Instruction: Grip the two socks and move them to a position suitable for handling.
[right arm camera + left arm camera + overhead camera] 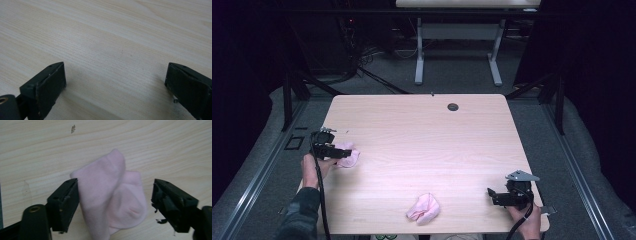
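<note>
1. Left gripper view looks along the left tool (115, 202), whose jaws stand spread apart with a pink sock (112, 200) between them; the sock touches the inner face of the left-hand jaw and stays clear of the other.
2. That sock lies crumpled and folded over itself on the pale wood surface (50, 150).
3. From the high view, the left tool (343, 152) sits near the left edge of the surface (422, 130), held by a hand (314, 167) with a dark sleeve, a black cable trailing down from it, and the sock (351, 156) bunched at its tip.
4. Right gripper view shows the right tool (115, 82) released, its jaws wide apart over bare wood grain, nothing between them.
5. High view places the right tool (490, 194) near the front right corner, a grey three-cornered plate on top.
6. A second pink sock (423, 208) lies crumpled near the front edge, well apart from both tools.
7. A small dark round hole (453, 106) sits near the far edge.
</note>
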Demonstrator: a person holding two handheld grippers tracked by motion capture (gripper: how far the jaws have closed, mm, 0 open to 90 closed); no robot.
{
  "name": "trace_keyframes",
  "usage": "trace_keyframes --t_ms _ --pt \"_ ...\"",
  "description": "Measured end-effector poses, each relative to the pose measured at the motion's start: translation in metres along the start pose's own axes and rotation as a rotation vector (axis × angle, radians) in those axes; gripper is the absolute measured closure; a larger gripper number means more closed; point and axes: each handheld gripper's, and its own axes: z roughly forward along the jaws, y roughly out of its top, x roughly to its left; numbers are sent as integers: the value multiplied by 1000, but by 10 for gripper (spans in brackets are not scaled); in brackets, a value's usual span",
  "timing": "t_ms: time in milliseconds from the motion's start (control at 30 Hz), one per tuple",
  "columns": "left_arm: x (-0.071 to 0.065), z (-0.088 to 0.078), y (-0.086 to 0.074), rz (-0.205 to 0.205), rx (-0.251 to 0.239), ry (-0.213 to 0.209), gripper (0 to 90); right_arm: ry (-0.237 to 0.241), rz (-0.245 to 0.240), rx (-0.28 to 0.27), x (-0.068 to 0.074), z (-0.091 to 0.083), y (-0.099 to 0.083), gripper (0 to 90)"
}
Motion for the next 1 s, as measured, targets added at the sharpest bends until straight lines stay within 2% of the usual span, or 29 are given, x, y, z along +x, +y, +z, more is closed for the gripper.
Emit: trace_keyframes --t_ms 200,333,500,700,900,1000 --pt "-2 11 -6 11 38 29 412 0 0 0 0 0 0 26" --pt "-4 16 -8 41 69 43 505 0 0 -1 0 0 0 27" --pt "-8 18 -9 53 64 40 614 -1 0 -1 0 0 0 27" --pt "-11 19 -11 70 51 49 786 -6 4 -1 0 0 0 28" --pt "-5 17 -13 23 25 35 831 -6 4 -1 0 0 0 28" --pt "-4 8 -15 3 -17 26 832 -3 3 -1 0 0 0 29"
